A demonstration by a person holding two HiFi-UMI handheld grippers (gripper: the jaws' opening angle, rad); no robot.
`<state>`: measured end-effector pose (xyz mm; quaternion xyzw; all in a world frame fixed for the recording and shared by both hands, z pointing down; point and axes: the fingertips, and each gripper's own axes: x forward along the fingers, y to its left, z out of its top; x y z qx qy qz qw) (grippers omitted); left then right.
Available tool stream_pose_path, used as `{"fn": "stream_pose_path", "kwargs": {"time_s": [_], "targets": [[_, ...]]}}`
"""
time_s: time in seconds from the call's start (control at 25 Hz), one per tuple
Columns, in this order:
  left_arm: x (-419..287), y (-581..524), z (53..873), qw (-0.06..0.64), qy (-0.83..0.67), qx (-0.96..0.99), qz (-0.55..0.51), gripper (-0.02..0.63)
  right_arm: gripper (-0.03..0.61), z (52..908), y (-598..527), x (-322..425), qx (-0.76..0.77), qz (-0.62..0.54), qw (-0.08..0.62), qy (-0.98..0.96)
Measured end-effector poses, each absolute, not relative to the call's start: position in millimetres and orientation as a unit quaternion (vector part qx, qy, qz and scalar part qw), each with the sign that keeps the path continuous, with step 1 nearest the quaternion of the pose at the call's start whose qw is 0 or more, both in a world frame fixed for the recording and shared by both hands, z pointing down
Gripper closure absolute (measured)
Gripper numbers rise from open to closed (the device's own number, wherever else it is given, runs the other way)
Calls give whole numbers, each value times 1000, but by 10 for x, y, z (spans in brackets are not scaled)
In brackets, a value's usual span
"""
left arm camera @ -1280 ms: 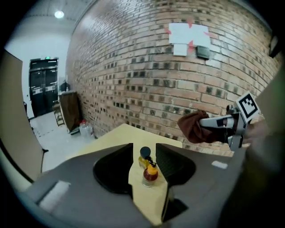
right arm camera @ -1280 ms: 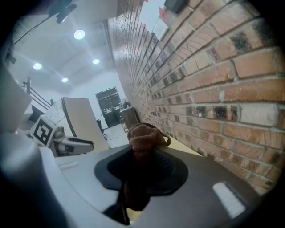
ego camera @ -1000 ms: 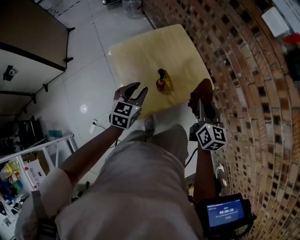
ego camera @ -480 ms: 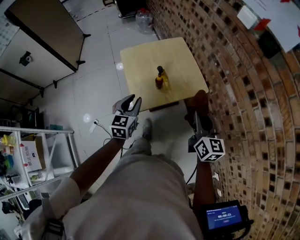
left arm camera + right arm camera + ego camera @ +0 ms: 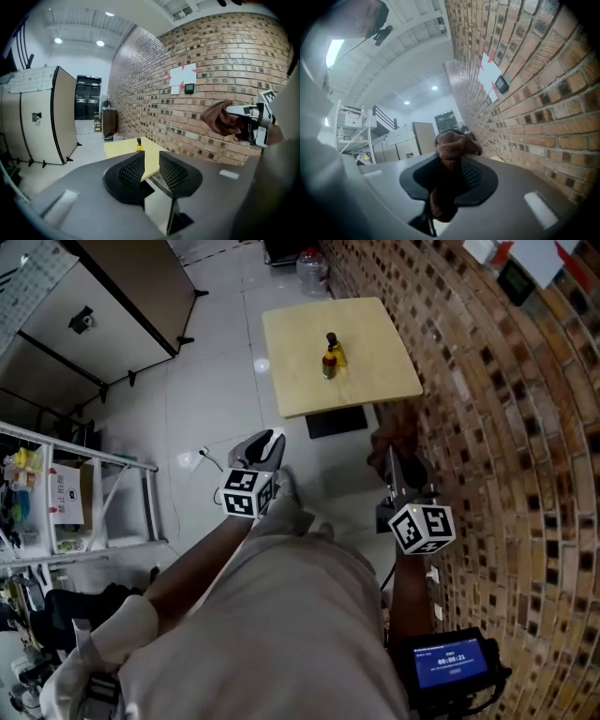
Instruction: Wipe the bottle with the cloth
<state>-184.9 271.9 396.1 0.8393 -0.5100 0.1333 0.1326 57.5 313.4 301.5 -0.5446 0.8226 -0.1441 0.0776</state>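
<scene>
A small bottle with a dark cap and yellow and red label stands upright on the square wooden table, well ahead of both grippers. In the left gripper view the bottle shows far off beyond the jaws. My left gripper hangs over the floor, short of the table; its jaws are closing, a narrow gap is left and nothing is between them. My right gripper is shut on a brown cloth, which bunches over its pads.
A brick wall runs along the right. A metal shelf rack stands at the left, a dark panel at the back left, a water jug beyond the table. A dark mat lies under the table's near edge.
The table and bottle have drawn farther away and up in the head view as the person stepped back. The left jaws have narrowed. The cloth stays in the right gripper.
</scene>
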Motion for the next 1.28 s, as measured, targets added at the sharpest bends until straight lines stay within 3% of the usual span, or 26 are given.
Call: {"fn": "stream_pose_path", "kwargs": {"time_s": [0.52,1.28], "targets": [[-1637,2861,3741,168,-471,859,108,505,494,2852,3548,573,-568,-132,59,811],[-2502,2983,4319,190,-447,857,171,515,494,3520,3670,124,-608,-167,10,776]]}}
